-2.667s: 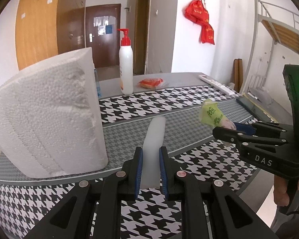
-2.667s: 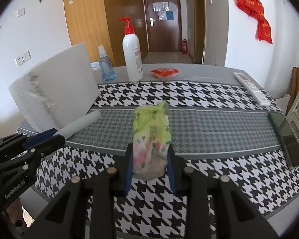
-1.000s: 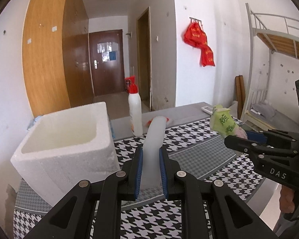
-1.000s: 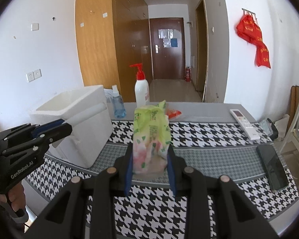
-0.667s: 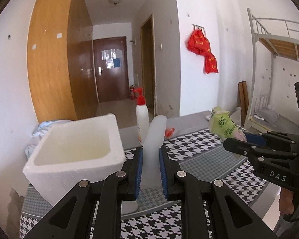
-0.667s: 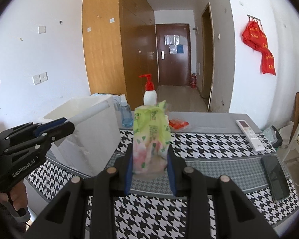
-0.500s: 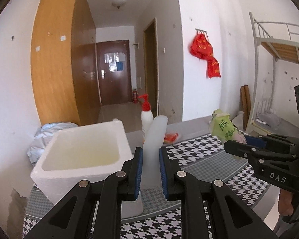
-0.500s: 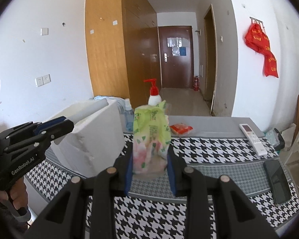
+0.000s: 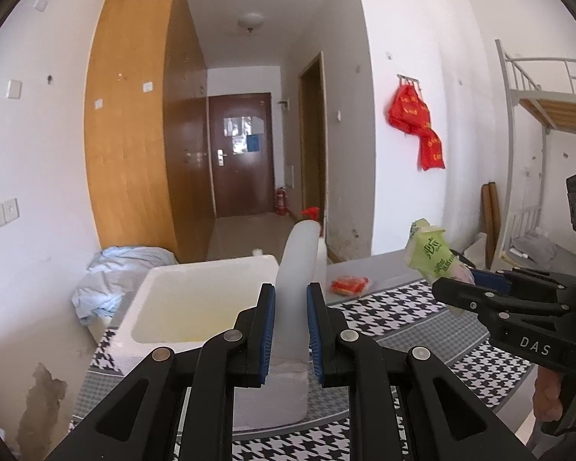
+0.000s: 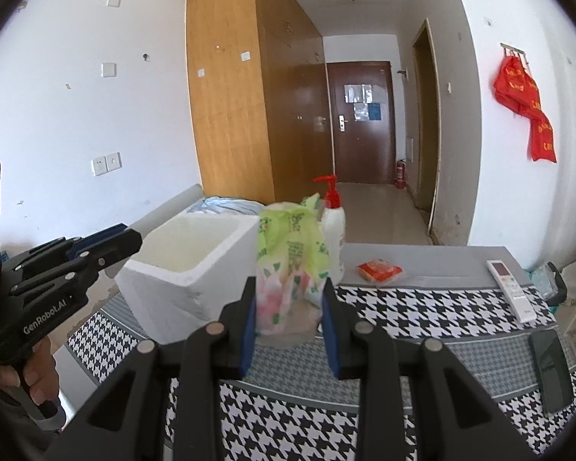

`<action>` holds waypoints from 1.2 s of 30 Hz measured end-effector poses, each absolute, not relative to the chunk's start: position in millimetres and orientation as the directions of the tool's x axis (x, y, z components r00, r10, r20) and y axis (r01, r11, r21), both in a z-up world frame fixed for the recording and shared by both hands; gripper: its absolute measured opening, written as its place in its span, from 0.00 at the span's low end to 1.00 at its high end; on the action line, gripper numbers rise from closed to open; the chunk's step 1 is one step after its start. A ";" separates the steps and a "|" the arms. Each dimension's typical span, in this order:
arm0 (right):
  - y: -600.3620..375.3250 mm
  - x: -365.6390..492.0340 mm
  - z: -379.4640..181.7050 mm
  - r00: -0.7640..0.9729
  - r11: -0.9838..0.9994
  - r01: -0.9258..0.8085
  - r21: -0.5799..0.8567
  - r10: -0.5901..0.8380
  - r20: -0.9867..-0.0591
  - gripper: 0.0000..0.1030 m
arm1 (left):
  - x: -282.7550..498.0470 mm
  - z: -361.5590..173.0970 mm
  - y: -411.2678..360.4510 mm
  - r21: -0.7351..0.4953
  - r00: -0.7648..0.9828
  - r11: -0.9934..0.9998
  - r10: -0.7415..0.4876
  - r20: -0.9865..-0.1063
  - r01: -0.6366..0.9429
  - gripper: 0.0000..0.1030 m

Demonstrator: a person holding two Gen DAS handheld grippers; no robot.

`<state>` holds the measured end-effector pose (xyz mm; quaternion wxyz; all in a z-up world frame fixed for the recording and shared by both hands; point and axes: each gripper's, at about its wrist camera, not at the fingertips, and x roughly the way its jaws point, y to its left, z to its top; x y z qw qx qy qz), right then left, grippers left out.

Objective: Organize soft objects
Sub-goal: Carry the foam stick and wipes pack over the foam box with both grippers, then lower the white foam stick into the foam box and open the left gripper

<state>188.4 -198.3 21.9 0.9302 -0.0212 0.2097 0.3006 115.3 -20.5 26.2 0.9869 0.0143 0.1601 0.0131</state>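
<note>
While raised above the houndstooth table (image 10: 422,307), clamped: left gripper (image 9: 291,330) on a white foam roll (image 9: 293,288), foam box (image 9: 196,307) just ahead-left; right gripper (image 10: 288,330) on a green tissue pack (image 10: 288,265), box ahead-left.

Matt styrofoam box (image 9: 196,296), glossy plastic pkt (image 10: 288,253).

A remote control (image 10: 512,288) and phone (image 10: 551,368) lie on the tablecloth (image 10: 422,307).

Both grippers are matte black with blue finger pads and silver screws: the left gripper (image 10: 107,242) (lettered "GenRobot.AI") and the right gripper (image 9: 455,288) (lettered "DAS").
</note>
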 end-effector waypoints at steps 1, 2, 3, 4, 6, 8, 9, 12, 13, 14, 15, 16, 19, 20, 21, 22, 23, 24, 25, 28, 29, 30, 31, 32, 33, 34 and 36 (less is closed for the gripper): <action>-196.6 188.3 22.8 0.729 0.815 -0.573 0.087 0.555 -0.400 0.33 | 114.6 26.7 -18.8 0.031 0.949 0.999 0.036 -0.314 -0.028 0.17; -194.4 188.3 24.0 0.725 0.809 -0.581 0.086 0.563 -0.396 0.33 | 114.1 27.1 -17.9 0.031 0.949 0.999 0.040 -0.312 -0.032 0.17; -192.8 187.2 24.5 0.724 0.806 -0.586 0.085 0.567 -0.393 0.33 | 113.6 27.4 -16.2 0.032 0.949 0.999 0.051 -0.311 -0.043 0.17; -191.0 187.2 25.3 0.720 0.801 -0.592 0.086 0.574 -0.389 0.33 | 113.2 27.4 -14.6 0.030 0.949 0.998 0.057 -0.310 -0.050 0.17; -186.7 187.9 26.5 0.711 0.791 -0.605 0.090 0.588 -0.387 0.33 | 113.2 28.3 -11.8 0.029 0.949 0.998 0.067 -0.308 -0.061 0.17; -182.8 188.9 27.5 0.705 0.784 -0.614 0.090 0.596 -0.385 0.33 | 112.4 29.1 -8.6 0.032 0.949 0.996 0.084 -0.304 -0.078 0.17; -180.3 189.5 28.0 0.700 0.779 -0.620 0.090 0.601 -0.385 0.33 | 112.3 29.4 -7.2 0.033 0.948 0.996 0.090 -0.304 -0.084 0.17; -174.4 189.7 29.6 0.691 0.769 -0.633 0.090 0.614 -0.382 0.33 | 112.6 30.3 -2.4 0.036 0.947 0.994 0.111 -0.302 -0.105 0.17; -172.3 190.0 29.7 0.688 0.765 -0.637 0.089 0.617 -0.382 0.33 | 113.0 30.4 -0.3 0.035 0.946 0.993 0.118 -0.302 -0.113 0.17; -169.7 190.4 29.9 0.684 0.761 -0.642 0.089 0.622 -0.382 0.33 | 113.3 30.4 0.9 0.034 0.945 0.993 0.122 -0.302 -0.117 0.17; -167.1 191.0 30.0 0.681 0.758 -0.646 0.089 0.624 -0.383 0.33 | 113.7 30.4 3.3 0.031 0.945 0.992 0.127 -0.303 -0.123 0.17; -163.4 191.5 30.3 0.678 0.756 -0.649 0.088 0.626 -0.385 0.33 | 113.1 30.1 4.6 0.029 0.944 0.991 0.131 -0.303 -0.129 0.17; -154.6 194.0 30.9 0.665 0.745 -0.661 0.090 0.638 -0.390 0.33 | 113.0 30.5 10.6 0.020 0.942 0.989 0.145 -0.303 -0.146 0.17; -151.4 194.7 30.9 0.660 0.740 -0.666 0.089 0.641 -0.392 0.33 | 112.3 30.6 12.0 0.019 0.941 0.988 0.149 -0.303 -0.150 0.17; -148.8 195.2 30.7 0.657 0.737 -0.670 0.088 0.644 -0.394 0.33 | 112.4 30.4 13.8 0.017 0.940 0.988 0.154 -0.304 -0.156 0.17; -145.1 196.2 30.9 0.652 0.733 -0.675 0.087 0.647 -0.395 0.33 | 112.0 30.3 13.5 0.017 0.940 0.987 0.157 -0.304 -0.159 0.17; -142.3 196.7 31.0 0.647 0.728 -0.680 0.088 0.651 -0.397 0.33 | 112.4 30.1 15.1 0.016 0.939 0.986 0.162 -0.304 -0.165 0.17; -139.9 197.0 30.6 0.642 0.724 -0.684 0.087 0.654 -0.400 0.33 | 113.1 29.8 16.9 0.015 0.937 0.985 0.166 -0.306 -0.169 0.17; -138.0 198.6 29.9 0.638 0.721 -0.688 0.086 0.657 -0.402 0.33 | 113.9 29.2 19.4 0.011 0.936 0.985 0.169 -0.310 -0.174 0.17; -129.3 198.5 30.6 0.627 0.708 -0.701 0.081 0.666 -0.404 0.33 | 116.5 29.2 25.3 0.006 0.933 0.983 0.174 -0.316 -0.182 0.17; -126.8 198.4 30.7 0.624 0.706 -0.704 0.079 0.668 -0.406 0.33 | 117.7 29.1 26.9 0.006 0.932 0.983 0.176 -0.316 -0.184 0.17; -125.1 198.3 30.9 0.622 0.704 -0.706 0.078 0.669 -0.408 0.33 | 120.1 30.0 26.6 0.006 0.931 0.983 0.178 -0.318 -0.185 0.17; -122.9 198.5 31.0 0.619 0.702 -0.708 0.076 0.670 -0.409 0.33 | 121.7 29.9 27.9 0.006 0.930 0.982 0.178 -0.321 -0.186 0.17; -120.5 198.9 30.8 0.618 0.701 -0.710 0.074 0.670 -0.412 0.33 | 123.1 29.5 29.9 0.003 0.929 0.983 0.176 -0.325 -0.185 0.17; -118.5 199.2 30.6 0.617 0.700 -0.710 0.073 0.669 -0.415 0.33 | 125.1 29.0 32.1 -0.003 0.928 0.983 0.173 -0.330 -0.184 0.17; -117.6 199.5 30.4 0.617 0.700 -0.710 0.071 0.668 -0.416 0.33 | 126.0 28.7 33.9 -0.006 0.927 0.983 0.172 -0.333 -0.185 0.17; -114.6 199.9 30.0 0.621 0.703 -0.708 0.065 0.663 -0.418 0.33 | 127.7 28.3 37.8 -0.010 0.927 0.983 0.169 -0.335 -0.183 0.17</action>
